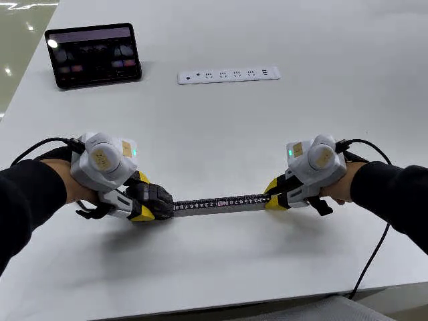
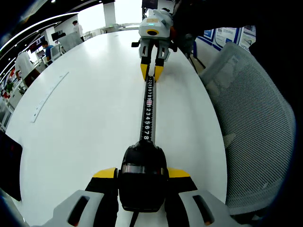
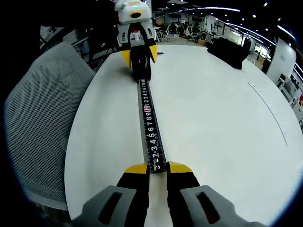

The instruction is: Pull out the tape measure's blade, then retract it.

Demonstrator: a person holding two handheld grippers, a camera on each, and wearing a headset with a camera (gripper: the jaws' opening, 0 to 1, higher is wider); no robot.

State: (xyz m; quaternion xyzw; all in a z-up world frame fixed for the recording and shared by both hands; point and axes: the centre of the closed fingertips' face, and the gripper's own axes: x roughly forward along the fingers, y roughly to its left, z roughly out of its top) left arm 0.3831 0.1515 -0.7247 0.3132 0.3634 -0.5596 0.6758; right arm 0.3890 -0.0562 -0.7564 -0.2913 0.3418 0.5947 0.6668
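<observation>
Left gripper (image 1: 143,196): fingers closed on the black tape measure (image 1: 152,199), one yellow tip on each side of it. It is held low over the white table (image 1: 234,134).

Blade (image 1: 217,202): drawn out of the tape measure toward the right, straight, running just above the table between the two sets of fingers. The numbers face up.

Right gripper (image 1: 272,194): fingers pinched together on the free end of the blade.

Left gripper view: shows the tape measure (image 2: 143,177) sitting deep between the fingers, and the blade's digits up to the opposite yellow tips. At the right edge it shows a mesh chair (image 2: 255,132) just past the table's rim.

Right gripper view: shows the blade's end (image 3: 156,163) sitting between the two tips. The tips stand almost together, with a narrow slit between them.

Head view, beyond the fingers: a white power strip (image 1: 229,75) well apart from them, and a dark tablet (image 1: 93,55) at the far left. Bare tabletop lies between these and the blade.

Edges: the near table edge runs close behind both grippers. A black cable (image 1: 374,247) hangs over it at the right. Open tabletop lies outward of each gripper and ahead of them.
</observation>
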